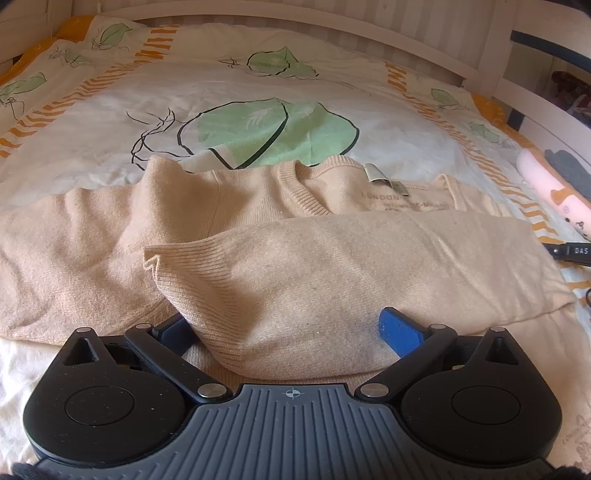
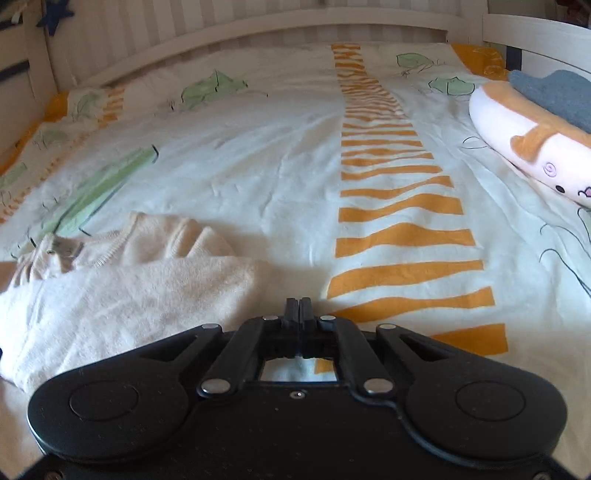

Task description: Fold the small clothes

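A beige knit sweater lies flat on the bed, neck label toward the far side. One sleeve is folded across the body, its ribbed cuff at the left. My left gripper is open, and sleeve fabric lies between its blue fingers; the left finger is mostly hidden under the cloth. In the right wrist view the sweater lies at the left. My right gripper is shut and empty, just right of the sweater's edge, over the sheet.
The bed has a white cover with green leaves and orange stripes. A plush pillow with a grey item on it lies at the right. White bed rails run behind. A black cable lies at the right edge.
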